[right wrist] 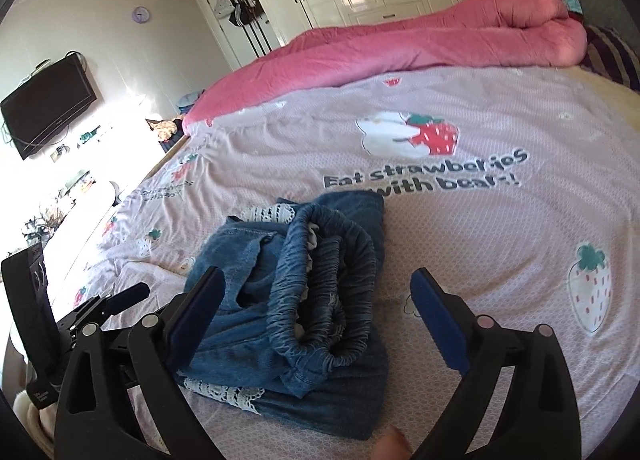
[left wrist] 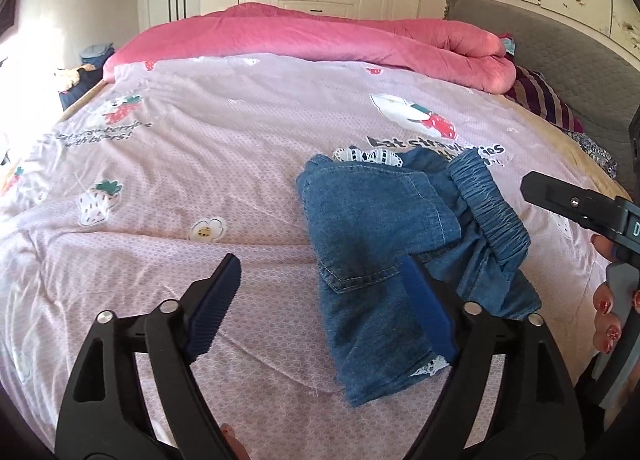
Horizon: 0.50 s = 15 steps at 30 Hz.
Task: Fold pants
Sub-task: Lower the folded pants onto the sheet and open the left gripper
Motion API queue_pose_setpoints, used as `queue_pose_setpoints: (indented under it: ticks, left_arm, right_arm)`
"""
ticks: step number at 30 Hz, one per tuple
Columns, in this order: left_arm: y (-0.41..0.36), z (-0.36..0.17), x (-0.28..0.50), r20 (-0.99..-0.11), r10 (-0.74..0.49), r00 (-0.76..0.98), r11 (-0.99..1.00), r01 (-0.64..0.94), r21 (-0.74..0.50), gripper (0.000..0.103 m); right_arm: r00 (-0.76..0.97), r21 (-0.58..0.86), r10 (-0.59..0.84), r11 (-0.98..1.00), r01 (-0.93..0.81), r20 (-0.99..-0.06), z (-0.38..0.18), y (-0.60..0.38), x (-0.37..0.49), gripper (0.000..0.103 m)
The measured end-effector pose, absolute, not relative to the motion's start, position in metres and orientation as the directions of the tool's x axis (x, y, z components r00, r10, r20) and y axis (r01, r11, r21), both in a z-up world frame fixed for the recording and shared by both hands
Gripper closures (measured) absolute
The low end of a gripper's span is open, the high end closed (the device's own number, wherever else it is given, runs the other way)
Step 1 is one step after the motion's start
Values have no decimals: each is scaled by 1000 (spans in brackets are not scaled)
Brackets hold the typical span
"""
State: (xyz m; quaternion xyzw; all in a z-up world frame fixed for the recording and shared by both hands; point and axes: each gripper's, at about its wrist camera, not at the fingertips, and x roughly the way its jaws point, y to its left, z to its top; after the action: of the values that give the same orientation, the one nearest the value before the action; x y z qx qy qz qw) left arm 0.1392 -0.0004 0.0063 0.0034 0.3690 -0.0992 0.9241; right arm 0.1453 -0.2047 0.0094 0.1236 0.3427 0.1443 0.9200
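Blue denim pants [left wrist: 380, 228] with white lace trim lie in a folded bundle on the pink strawberry bedspread [left wrist: 200, 140]. Their gathered elastic waistband [left wrist: 488, 204] sits on top at the right. My left gripper [left wrist: 320, 264] is open just above the bundle's near left part, with its right finger over the denim and its left finger over bare bedspread. In the right wrist view the pants [right wrist: 248, 340] lie under my right gripper [right wrist: 318, 274], which is open wide. Its pads stand apart from the waistband [right wrist: 332, 284] and hold nothing.
A rolled pink duvet [left wrist: 320, 36] lies along the far side of the bed. A striped pillow [left wrist: 536, 96] rests by the grey headboard [left wrist: 560, 40]. A hand with red nails [left wrist: 606, 312] holds the right tool. A wall TV [right wrist: 48, 104] hangs at left, with white wardrobes behind.
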Motion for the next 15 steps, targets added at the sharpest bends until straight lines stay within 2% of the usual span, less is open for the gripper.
queue_pose_setpoints:
  ticks: [11, 15]
  left_arm:
    - [4, 17, 126, -653, -155, 742, 986, 162, -51, 10]
    - [5, 17, 123, -652, -150, 743, 987, 155, -50, 10]
  right_arm:
    - [774, 259, 320, 943, -207, -546, 25, -202, 127, 5]
    - [786, 240, 315, 946, -216, -533, 29, -201, 121, 5]
